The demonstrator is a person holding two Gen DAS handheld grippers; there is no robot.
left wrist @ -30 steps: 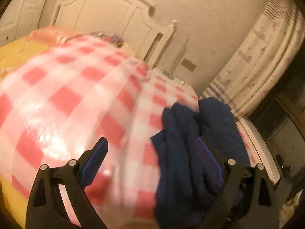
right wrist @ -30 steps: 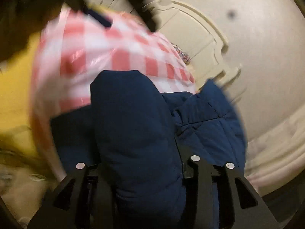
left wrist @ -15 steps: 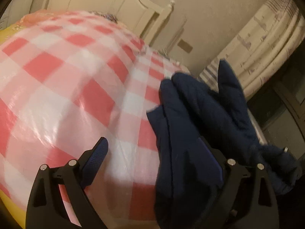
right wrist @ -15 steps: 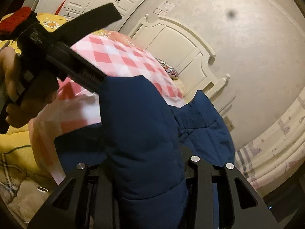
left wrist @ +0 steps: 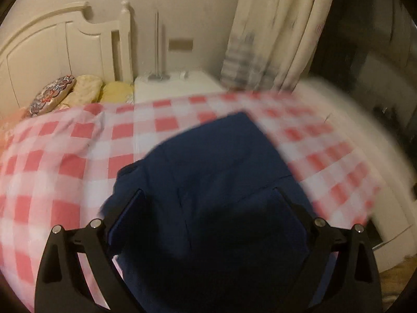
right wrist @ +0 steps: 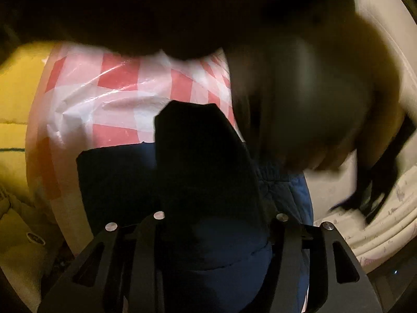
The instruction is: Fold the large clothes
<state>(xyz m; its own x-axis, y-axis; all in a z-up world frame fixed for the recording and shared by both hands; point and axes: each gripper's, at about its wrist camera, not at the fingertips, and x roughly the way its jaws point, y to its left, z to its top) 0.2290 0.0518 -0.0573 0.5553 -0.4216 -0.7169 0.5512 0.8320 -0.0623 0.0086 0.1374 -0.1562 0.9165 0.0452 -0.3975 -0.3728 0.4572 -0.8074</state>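
Note:
A navy blue quilted jacket [left wrist: 216, 172] lies on the red and white checked sheet [left wrist: 65, 161] that covers the bed. My left gripper [left wrist: 208, 208] is wide open above the jacket, with its fingers to either side of the cloth. In the right wrist view a thick fold of the jacket [right wrist: 203, 182] passes between the fingers of my right gripper [right wrist: 219, 224], which is shut on it. A dark blurred arm [right wrist: 299, 104] crosses the top and right of that view and hides much of the bed.
A white headboard [left wrist: 65, 34] and several cushions [left wrist: 52, 96] are at the far left. A white nightstand [left wrist: 174, 86] and pale curtains [left wrist: 273, 31] stand behind the bed. Yellow bedding [right wrist: 15, 99] lies left of the sheet in the right wrist view.
My left gripper has swung to the right over the jacket, which now lies between its open fingers. The right gripper keeps its hold on the fold; a dark arm has moved across its view.

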